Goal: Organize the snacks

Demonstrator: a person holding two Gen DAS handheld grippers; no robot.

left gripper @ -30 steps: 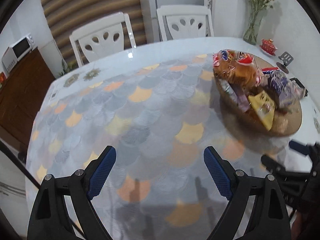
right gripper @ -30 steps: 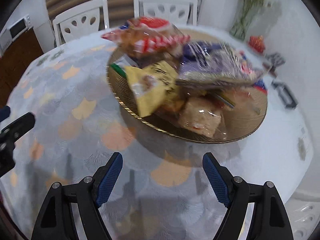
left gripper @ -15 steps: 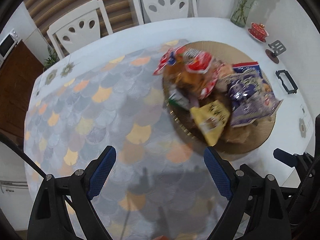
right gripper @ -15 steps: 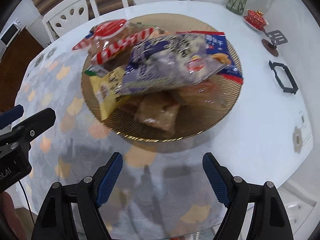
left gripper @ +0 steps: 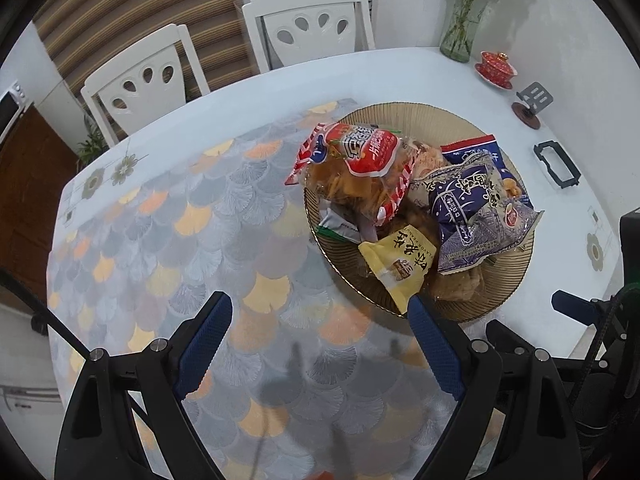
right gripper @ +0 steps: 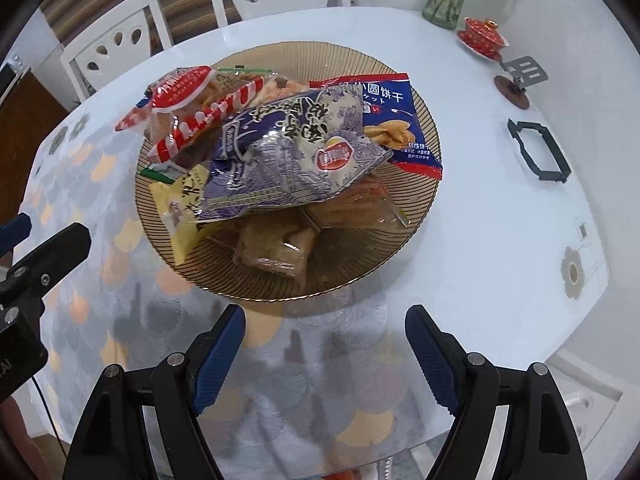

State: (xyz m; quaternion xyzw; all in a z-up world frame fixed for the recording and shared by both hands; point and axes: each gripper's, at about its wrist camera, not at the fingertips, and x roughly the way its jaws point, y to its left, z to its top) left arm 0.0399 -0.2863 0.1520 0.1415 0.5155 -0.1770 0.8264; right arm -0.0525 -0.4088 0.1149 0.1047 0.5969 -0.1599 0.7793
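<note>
We hold both grippers above the round white table (left gripper: pixel 360 72), whose near part is covered by a cloth with grey and orange fan-shaped scales (left gripper: pixel 208 240). The left gripper (left gripper: pixel 320 336) has its blue-padded jaws spread wide with nothing between them, only the patterned cloth below. The right gripper (right gripper: pixel 325 344) likewise hangs with its jaws released and empty, just short of the near rim of the round, ribbed, brownish glass plate (right gripper: pixel 424 208). All the snacks are heaped on that plate: a red-and-white striped bag of golden fried pieces (left gripper: pixel 356 164) at the far left side, a purple-and-white crinkled chip bag (right gripper: pixel 296 156) lying across the top of the pile, a blue biscuit packet with red ends (right gripper: pixel 396 120) under it toward the far right, a pale yellow peanut packet (left gripper: pixel 400 268) sticking out at the near left, and clear-wrapped brown pastries (right gripper: pixel 276 244) at the near edge. Beyond the plate, on the bare white part of the table, stand a green glass vase with flower stems (left gripper: pixel 460 36), a red lidded cup on a saucer (left gripper: pixel 496 68), a small grey stand on a round brown base (left gripper: pixel 530 106) and a flat black frame (right gripper: pixel 538 152). Two white chairs with teardrop cut-outs (left gripper: pixel 312 28) stand at the far side of the table.
</note>
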